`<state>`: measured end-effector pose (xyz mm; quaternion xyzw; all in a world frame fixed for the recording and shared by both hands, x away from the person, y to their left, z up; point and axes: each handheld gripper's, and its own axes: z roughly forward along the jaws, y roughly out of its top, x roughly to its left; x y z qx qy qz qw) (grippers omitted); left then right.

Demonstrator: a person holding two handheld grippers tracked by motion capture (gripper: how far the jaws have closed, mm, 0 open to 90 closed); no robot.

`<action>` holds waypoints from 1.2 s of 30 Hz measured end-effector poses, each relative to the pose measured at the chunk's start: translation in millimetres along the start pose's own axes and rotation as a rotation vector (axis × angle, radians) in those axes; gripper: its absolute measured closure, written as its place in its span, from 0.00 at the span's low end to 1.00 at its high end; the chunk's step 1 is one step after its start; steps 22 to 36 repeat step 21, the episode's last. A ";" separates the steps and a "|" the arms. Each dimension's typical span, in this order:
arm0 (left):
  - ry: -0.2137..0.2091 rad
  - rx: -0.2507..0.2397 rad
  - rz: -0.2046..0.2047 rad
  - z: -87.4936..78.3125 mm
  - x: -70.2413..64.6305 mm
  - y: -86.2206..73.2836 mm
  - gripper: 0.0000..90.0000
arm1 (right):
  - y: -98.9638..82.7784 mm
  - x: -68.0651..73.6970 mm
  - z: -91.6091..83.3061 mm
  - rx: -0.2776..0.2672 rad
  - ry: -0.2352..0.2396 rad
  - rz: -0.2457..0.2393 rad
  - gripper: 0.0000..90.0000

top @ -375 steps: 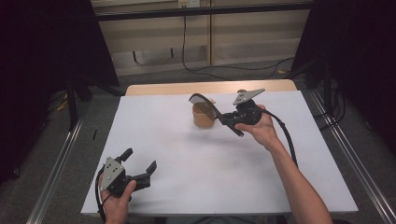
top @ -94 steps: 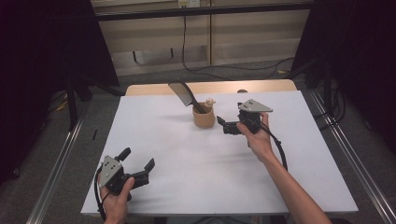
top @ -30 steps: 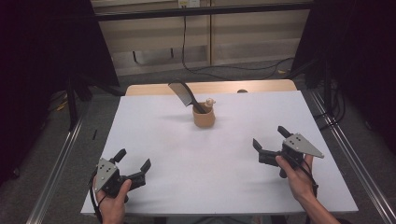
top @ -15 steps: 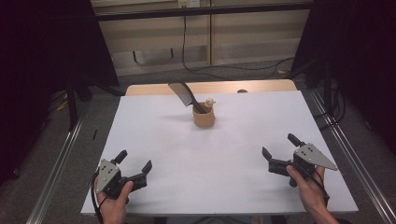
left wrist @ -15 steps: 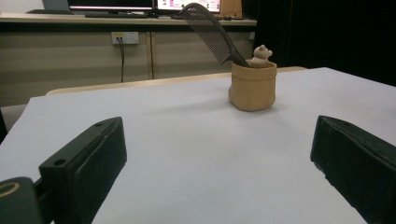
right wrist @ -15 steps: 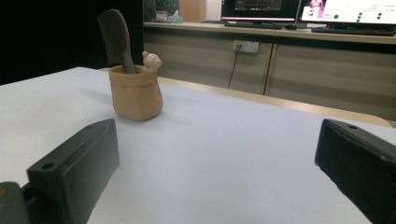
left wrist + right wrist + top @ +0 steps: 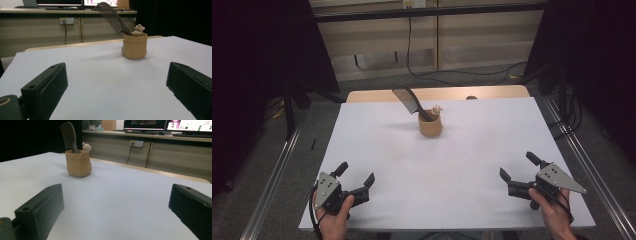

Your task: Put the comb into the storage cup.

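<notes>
Tan pot (image 7: 430, 125) at the table's (image 7: 462, 200) far middle holds your dark comb (image 7: 409, 102), leaning left. Both your left gripper (image 7: 357, 181) and right gripper (image 7: 518, 176) rest spread and empty, well apart from it. Bump that top-heavy pot and it may tip.

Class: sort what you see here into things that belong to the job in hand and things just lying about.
Belonging to the job: dark comb, standing tilted in the tan holder cup; left gripper and right gripper, both open.

Lying about: wall socket, cable, monitors.
</notes>
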<state>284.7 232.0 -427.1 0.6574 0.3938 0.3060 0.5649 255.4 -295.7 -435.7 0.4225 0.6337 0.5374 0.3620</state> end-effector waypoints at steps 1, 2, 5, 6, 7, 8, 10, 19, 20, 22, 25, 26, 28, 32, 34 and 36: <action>0.000 0.003 0.006 -0.1 0.0 0.0 0.04 | -1.8 -0.6 -1.2 -0.004 -0.004 0.000 0.00; 0.000 0.004 0.009 -0.3 -0.2 0.0 0.04 | -3.5 -0.8 -2.2 -0.001 -0.002 0.005 0.00; 0.001 0.002 0.008 -0.8 -0.9 -0.2 0.04 | -6.4 -0.3 -4.2 0.009 -0.002 -0.015 0.00; -0.002 0.009 0.015 -0.9 -0.9 -0.5 0.04 | -6.9 -0.3 -4.2 0.011 -0.007 -0.016 0.00; -0.003 0.014 0.015 -0.4 -1.2 -0.9 0.04 | -7.6 -0.6 -4.3 0.008 -0.019 -0.013 0.00; -0.008 0.018 0.016 -0.1 -1.1 -1.1 0.04 | -8.3 -1.1 -4.3 0.009 -0.020 -0.008 0.00; -0.008 0.019 0.013 0.6 -1.4 -1.6 0.04 | -9.9 -1.2 -4.0 0.018 -0.028 -0.007 0.00; 0.001 0.016 0.000 2.7 1.6 -1.9 0.04 | -9.4 -3.4 -1.6 0.008 -0.037 0.011 0.00; 0.001 0.017 -0.003 3.2 2.0 -1.8 0.04 | -9.4 -3.5 -1.1 0.007 -0.038 0.007 0.00; 0.002 0.021 -0.001 3.6 2.5 -1.7 0.04 | -9.4 -3.4 -0.8 0.009 -0.040 0.006 0.00; 0.002 0.021 -0.001 3.6 2.5 -1.7 0.04 | -9.4 -3.4 -0.8 0.009 -0.040 0.006 0.00; 0.002 0.021 -0.001 3.6 2.5 -1.7 0.04 | -9.4 -3.4 -0.8 0.009 -0.040 0.006 0.00; 0.002 0.021 -0.001 3.6 2.5 -1.7 0.04 | -9.4 -3.4 -0.8 0.009 -0.040 0.006 0.00; 0.002 0.021 -0.001 3.6 2.5 -1.7 0.04 | -9.4 -3.4 -0.8 0.009 -0.040 0.006 0.00; 0.002 0.021 -0.001 3.6 2.5 -1.7 0.04 | -9.4 -3.4 -0.8 0.009 -0.040 0.006 0.00; 0.002 0.021 -0.001 3.6 2.5 -1.7 0.04 | -9.4 -3.4 -0.8 0.009 -0.040 0.006 0.00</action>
